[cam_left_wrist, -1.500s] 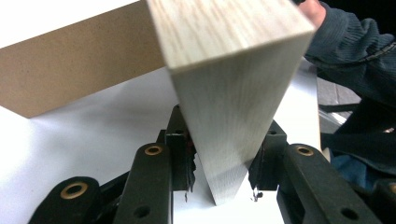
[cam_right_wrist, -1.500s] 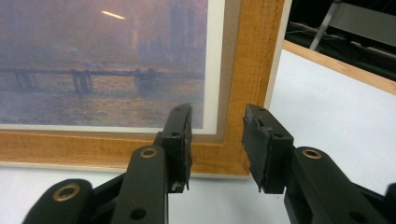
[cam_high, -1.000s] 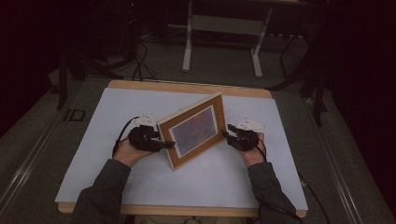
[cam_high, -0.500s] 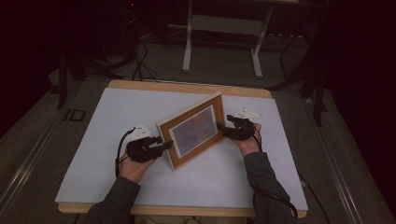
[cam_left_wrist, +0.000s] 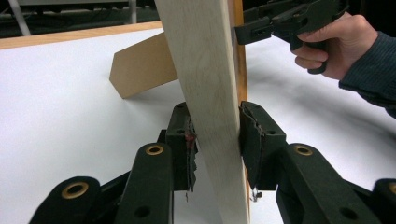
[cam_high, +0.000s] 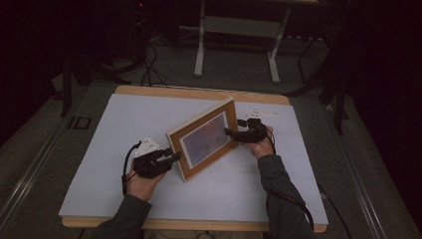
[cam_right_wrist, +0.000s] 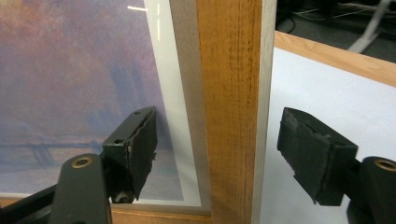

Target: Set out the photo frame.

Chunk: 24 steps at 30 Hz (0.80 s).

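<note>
My left gripper (cam_left_wrist: 215,154) has just closed on the light wooden picture frame (cam_high: 206,138) standing mid-table, while my right gripper (cam_right_wrist: 229,154) has just spread open, leaving one-handed support.

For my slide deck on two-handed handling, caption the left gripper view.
Left gripper clamped on the picture frame edge; right gripper at its far side.
</note>
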Available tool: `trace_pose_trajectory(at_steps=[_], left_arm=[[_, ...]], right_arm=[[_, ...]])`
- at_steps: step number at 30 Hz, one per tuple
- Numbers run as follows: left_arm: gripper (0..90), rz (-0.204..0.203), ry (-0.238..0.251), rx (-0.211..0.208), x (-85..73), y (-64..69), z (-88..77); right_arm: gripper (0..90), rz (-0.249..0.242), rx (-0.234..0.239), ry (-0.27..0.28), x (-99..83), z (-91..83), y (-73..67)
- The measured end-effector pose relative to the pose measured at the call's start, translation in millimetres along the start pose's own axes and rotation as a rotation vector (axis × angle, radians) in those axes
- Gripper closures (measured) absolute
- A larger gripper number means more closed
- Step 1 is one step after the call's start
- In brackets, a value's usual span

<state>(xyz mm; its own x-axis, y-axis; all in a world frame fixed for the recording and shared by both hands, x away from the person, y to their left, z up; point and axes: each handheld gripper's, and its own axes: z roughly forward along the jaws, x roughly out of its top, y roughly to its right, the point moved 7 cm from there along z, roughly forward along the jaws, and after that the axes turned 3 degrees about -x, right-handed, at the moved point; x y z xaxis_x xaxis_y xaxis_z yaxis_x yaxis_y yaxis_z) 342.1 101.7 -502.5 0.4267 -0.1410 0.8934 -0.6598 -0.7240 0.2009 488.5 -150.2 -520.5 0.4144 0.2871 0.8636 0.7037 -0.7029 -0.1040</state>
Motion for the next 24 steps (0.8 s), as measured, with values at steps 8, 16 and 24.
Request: trace_pose_trajectory(at_steps=[8, 16, 24], left_arm=[[66.5, -0.011, 0.005, 0.039, -4.7, 4.6, -8.2], [68.6, -0.040, 0.016, 0.068, -4.5, 6.7, -12.0], [69.0, -0.040, 0.004, 0.056, -2.9, 5.0, -11.1]], right_arm=[[21.3, 0.002, 0.043, -0.002, 1.6, 4.6, 2.4], [19.4, 0.002, 0.074, -0.009, 1.6, 7.0, 3.0], [24.3, -0.015, 0.136, -0.027, 0.4, 8.9, -3.0]])
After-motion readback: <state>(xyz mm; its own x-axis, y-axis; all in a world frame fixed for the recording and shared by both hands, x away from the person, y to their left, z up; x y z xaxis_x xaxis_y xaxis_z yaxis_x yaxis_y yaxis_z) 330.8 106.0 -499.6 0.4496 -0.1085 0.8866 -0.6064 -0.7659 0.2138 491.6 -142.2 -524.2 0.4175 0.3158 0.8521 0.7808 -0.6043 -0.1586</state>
